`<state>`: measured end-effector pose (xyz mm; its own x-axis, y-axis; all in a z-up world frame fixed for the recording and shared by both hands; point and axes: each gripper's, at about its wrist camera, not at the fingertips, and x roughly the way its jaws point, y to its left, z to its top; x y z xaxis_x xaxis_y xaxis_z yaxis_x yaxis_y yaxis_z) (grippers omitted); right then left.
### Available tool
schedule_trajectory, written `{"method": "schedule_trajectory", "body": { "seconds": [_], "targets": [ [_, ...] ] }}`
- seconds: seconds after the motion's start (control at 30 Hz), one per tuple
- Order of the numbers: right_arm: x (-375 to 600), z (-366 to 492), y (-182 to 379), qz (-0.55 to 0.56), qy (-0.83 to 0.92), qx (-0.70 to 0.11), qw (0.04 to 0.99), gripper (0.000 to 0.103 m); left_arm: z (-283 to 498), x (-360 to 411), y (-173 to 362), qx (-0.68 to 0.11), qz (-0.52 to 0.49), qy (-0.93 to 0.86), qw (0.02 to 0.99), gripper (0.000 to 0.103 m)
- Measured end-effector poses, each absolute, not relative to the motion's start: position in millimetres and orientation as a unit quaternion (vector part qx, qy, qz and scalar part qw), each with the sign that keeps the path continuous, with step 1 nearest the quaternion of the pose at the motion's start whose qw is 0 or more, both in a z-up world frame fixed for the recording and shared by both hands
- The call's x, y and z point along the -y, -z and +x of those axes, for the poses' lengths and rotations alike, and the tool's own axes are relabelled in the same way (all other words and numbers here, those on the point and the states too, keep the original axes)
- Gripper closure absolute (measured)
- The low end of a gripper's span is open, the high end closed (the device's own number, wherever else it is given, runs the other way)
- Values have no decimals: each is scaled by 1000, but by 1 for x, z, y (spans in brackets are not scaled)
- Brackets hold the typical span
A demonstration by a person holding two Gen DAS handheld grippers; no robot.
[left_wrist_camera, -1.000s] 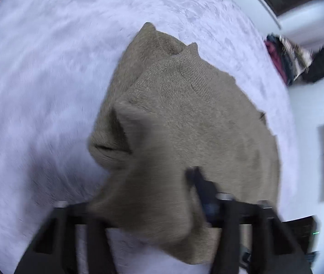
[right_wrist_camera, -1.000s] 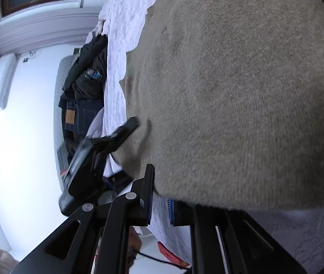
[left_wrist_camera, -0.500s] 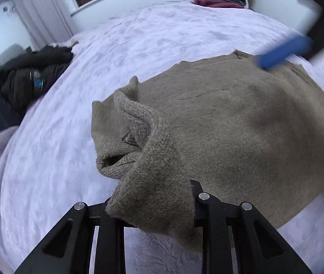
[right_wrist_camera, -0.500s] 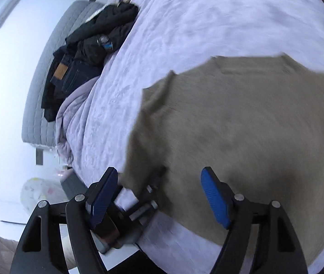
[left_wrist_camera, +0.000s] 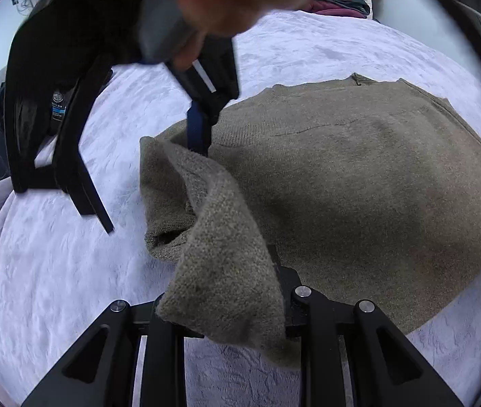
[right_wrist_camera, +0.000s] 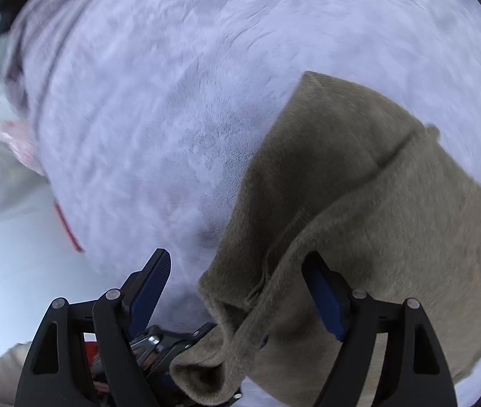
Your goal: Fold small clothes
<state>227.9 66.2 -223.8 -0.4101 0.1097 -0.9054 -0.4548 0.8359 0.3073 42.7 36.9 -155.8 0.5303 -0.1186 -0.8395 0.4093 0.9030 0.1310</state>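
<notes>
Sweater [left_wrist_camera: 359, 183] lies mostly flat on the bed [left_wrist_camera: 54, 271], only partly folded: left tool [left_wrist_camera: 227, 308] pinches its sleeve, right tool [right_wrist_camera: 237, 295] opening wide over the left edge, further folds remain.

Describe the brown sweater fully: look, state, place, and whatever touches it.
The sweater is olive-brown knit, woolly-looking, with a ribbed collar at its far edge. Its body lies spread flat on the pale lilac plush blanket. One sleeve, cuff opening showing, is lifted and draped over the left gripper, which is shut on it. The right gripper hangs over the sleeve fold, jaws opening, one blue pad either side, neither pressing the cloth.
</notes>
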Motion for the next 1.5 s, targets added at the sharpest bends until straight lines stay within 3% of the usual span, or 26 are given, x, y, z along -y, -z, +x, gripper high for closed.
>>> {"method": "schedule_trajectory", "body": {
  "seconds": [0.2,0.23,0.27,0.37,0.63,1.0,1.23,1.4,1.5],
  "targets": [
    [-99,213,257,-269,-233,-788,502,25,43,-42,154,-460,142,154,863,77],
    [-99,210,256,-284,-234,-778,508,48,44,-45,152,-462,136,154,863,77],
    [-95,209,251,-306,-229,-760,525,78,44,-46,150,-460,132,153,865,77],
    [-63,219,230,-222,-250,-759,559,89,44,-48,137,-455,119,162,867,77],
    [59,214,151,7,-284,-695,660,90,31,-8,77,-403,130,234,875,77],
    [231,155,65,134,-221,-583,771,90,-7,125,31,-347,176,376,841,77],
    [369,86,110,242,-138,-560,780,90,-46,200,82,-386,220,437,782,77],
    [403,52,184,302,-100,-574,755,90,-67,221,116,-424,248,443,750,77],
    [406,44,195,330,-104,-553,758,90,-76,224,116,-420,262,445,746,76]
  ]
}}
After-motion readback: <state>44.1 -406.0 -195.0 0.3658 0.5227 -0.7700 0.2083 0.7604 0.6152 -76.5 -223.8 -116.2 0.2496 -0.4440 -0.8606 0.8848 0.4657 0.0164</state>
